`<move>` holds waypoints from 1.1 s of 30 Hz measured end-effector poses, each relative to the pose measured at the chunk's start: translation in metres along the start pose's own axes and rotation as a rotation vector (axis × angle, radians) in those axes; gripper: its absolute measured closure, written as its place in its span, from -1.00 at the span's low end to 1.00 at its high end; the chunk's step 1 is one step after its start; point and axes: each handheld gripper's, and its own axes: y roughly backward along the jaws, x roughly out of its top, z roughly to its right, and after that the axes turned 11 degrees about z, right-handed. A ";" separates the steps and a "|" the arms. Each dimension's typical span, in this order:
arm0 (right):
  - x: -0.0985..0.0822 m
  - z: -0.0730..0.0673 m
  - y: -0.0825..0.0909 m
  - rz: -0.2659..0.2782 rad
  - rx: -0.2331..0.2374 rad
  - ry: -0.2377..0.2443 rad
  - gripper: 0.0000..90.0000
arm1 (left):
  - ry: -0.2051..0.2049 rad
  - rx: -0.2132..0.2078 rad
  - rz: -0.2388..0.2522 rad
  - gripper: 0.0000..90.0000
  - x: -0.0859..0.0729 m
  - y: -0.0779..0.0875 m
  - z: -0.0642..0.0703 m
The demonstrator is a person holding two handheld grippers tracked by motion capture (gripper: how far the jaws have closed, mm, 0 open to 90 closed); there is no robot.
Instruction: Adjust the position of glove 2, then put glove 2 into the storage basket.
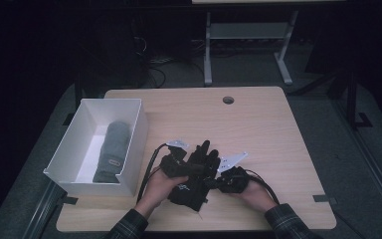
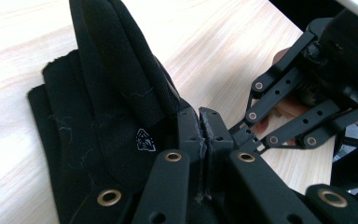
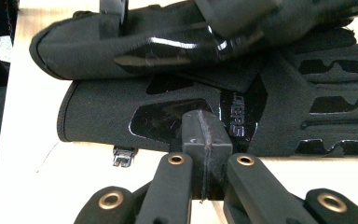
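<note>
Between both clenched claws, left claw (image 2: 204, 122) and right claw (image 3: 205, 131), each pinching fabric, lies a black padded fabric glove (image 1: 195, 174) on the pale wooden counter (image 1: 268, 129). It looks soft, light and floppy; the cuff edge seems the best hold. Its underside is hidden.

The light wooden bench (image 1: 268, 129) has a round hole (image 1: 228, 100) near its far edge. A white box (image 1: 129, 154) stands at its left edge, overhanging it. Black gloves (image 1: 196, 174) lie near the middle of the near edge.
</note>
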 end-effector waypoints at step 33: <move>-0.027 0.046 0.057 0.027 -0.365 -0.056 -0.25 | -0.163 0.037 -0.209 0.99 -0.028 -0.009 0.027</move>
